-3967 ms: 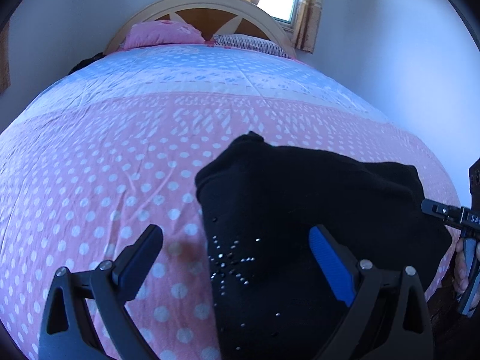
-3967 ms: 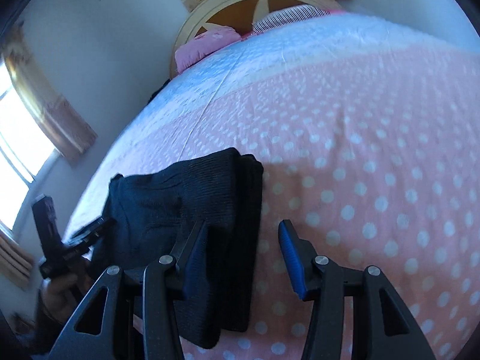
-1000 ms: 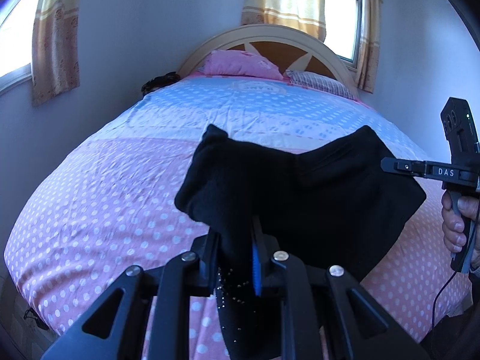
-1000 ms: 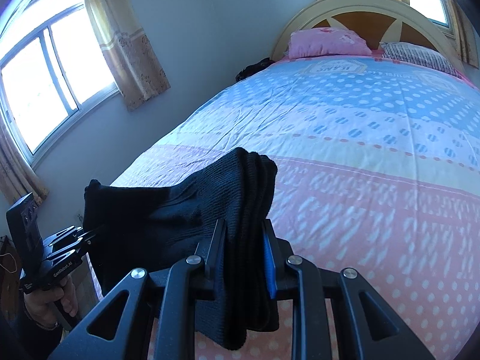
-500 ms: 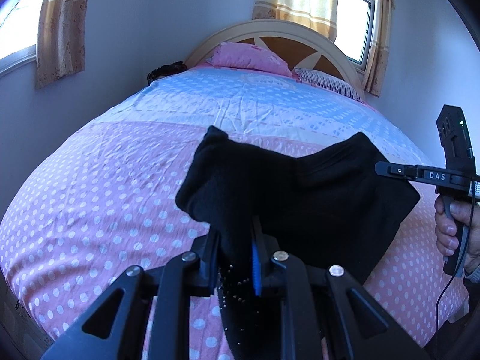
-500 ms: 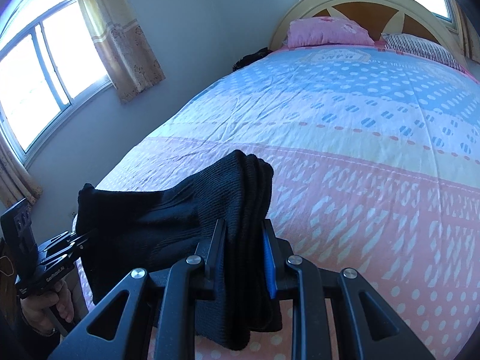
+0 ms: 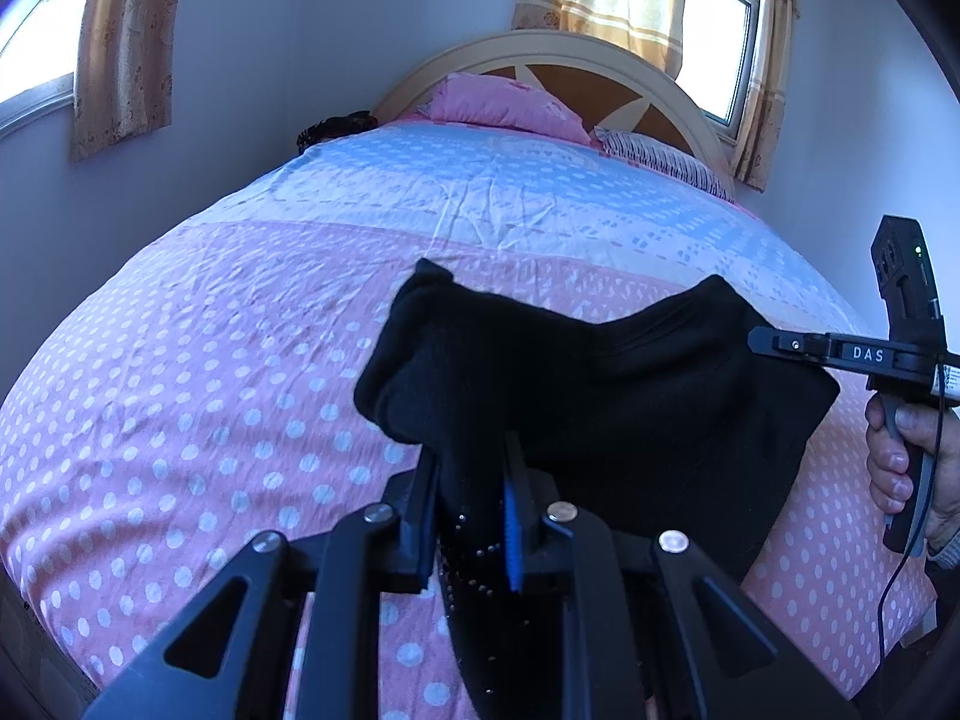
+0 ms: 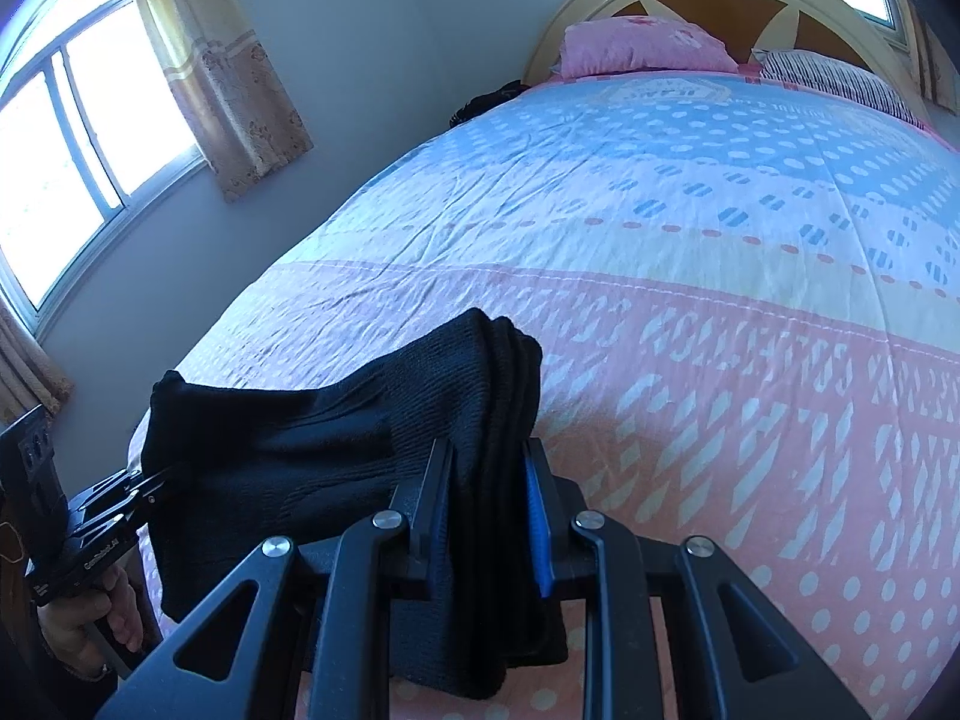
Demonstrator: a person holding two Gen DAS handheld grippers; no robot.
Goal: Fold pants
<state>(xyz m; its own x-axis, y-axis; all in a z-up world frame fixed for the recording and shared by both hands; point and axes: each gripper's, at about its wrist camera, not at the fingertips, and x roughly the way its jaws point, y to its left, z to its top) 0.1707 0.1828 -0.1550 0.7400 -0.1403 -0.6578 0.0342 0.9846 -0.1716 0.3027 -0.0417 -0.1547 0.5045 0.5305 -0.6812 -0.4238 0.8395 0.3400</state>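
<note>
The fingers (image 7: 513,516) of the left gripper (image 7: 471,516) are pinched on one end of the black pants (image 7: 600,396), and the fingers (image 8: 537,528) of the right gripper (image 8: 486,516) are pinched on the other end, where several knit layers stand stacked between the pads. The pants hang folded between the two grippers, lifted over the near, pink dotted part of the bed (image 7: 210,360), sagging in the middle with both gripped corners poking up; small shiny studs show on the cloth just below the left grip. In the left view the right gripper shows at the right edge, held by a hand (image 7: 912,468), its tip against the far corner of the pants. In the right view the left gripper sits at the lower left, held by the other hand (image 8: 90,618). At the far end of the bed lie a pink pillow (image 7: 504,102) and a striped pillow (image 7: 660,159) against the arched headboard (image 7: 540,54). Curtains (image 7: 120,42) hang at the windows.
</note>
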